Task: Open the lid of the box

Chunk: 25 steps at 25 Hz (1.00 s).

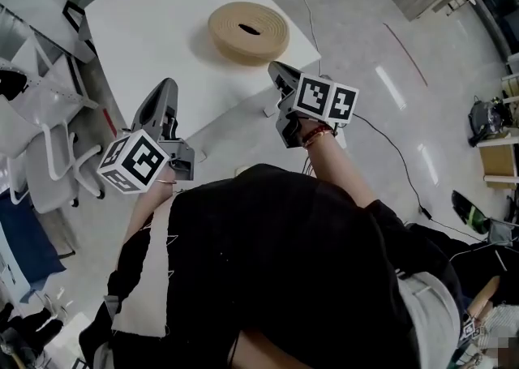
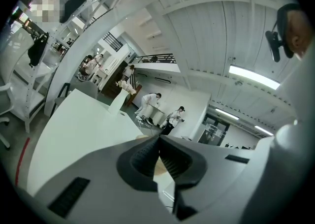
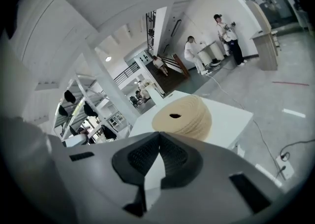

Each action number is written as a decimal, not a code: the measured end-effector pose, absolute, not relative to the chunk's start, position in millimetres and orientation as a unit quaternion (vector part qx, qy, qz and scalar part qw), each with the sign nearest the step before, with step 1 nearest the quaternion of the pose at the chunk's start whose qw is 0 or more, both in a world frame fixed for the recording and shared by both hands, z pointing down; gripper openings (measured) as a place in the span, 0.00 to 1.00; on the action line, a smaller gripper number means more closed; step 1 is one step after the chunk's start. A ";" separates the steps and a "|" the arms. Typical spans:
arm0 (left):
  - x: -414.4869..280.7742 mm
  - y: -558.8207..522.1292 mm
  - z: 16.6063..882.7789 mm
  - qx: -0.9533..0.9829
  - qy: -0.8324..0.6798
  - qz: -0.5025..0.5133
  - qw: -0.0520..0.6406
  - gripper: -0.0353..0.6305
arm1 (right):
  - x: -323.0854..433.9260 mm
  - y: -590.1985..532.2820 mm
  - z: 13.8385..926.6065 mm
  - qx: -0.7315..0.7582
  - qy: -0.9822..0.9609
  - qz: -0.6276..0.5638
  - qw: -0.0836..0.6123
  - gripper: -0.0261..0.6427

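A round tan woven box point(image 1: 248, 31) with a dark slot in its lid sits on the white table point(image 1: 154, 27), lid down. In the right gripper view the box point(image 3: 184, 117) lies just beyond the jaws. My right gripper point(image 1: 276, 69) hangs over the table's near corner, a short way in front of the box, shut with nothing between its pads point(image 3: 159, 135). My left gripper point(image 1: 166, 87) is at the table's near left edge, farther from the box, also shut and empty point(image 2: 158, 137). Neither gripper touches the box.
White chairs point(image 1: 49, 140) stand left of the table. A cable point(image 1: 389, 148) runs across the grey floor on the right. A white upright object point(image 2: 120, 102) stands at the table's far end. People stand in the distance point(image 2: 172, 118).
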<state>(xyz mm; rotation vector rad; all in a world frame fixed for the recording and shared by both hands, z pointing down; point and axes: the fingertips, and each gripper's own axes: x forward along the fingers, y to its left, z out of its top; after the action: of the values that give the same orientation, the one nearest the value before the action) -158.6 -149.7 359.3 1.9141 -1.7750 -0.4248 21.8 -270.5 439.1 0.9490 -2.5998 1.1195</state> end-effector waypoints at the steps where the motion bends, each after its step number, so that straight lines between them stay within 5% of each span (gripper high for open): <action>1: -160.8 -151.9 360.9 0.698 -0.654 -0.156 0.246 0.07 | 20.6 -275.1 444.1 0.313 -0.864 0.387 0.072 0.06; 4: -166.4 -158.8 365.5 0.689 -0.663 -0.156 0.249 0.07 | 12.9 -284.7 459.3 0.291 -0.854 0.426 0.064 0.23; 25: -189.1 -178.7 381.3 0.659 -0.690 -0.150 0.260 0.07 | -19.1 -317.6 505.5 0.243 -0.759 0.604 0.009 0.32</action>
<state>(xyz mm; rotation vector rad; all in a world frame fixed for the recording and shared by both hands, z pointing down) -189.1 -178.7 381.3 1.7844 -1.8678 -0.4062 -19.1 -317.6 505.5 0.7577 -2.3700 1.8881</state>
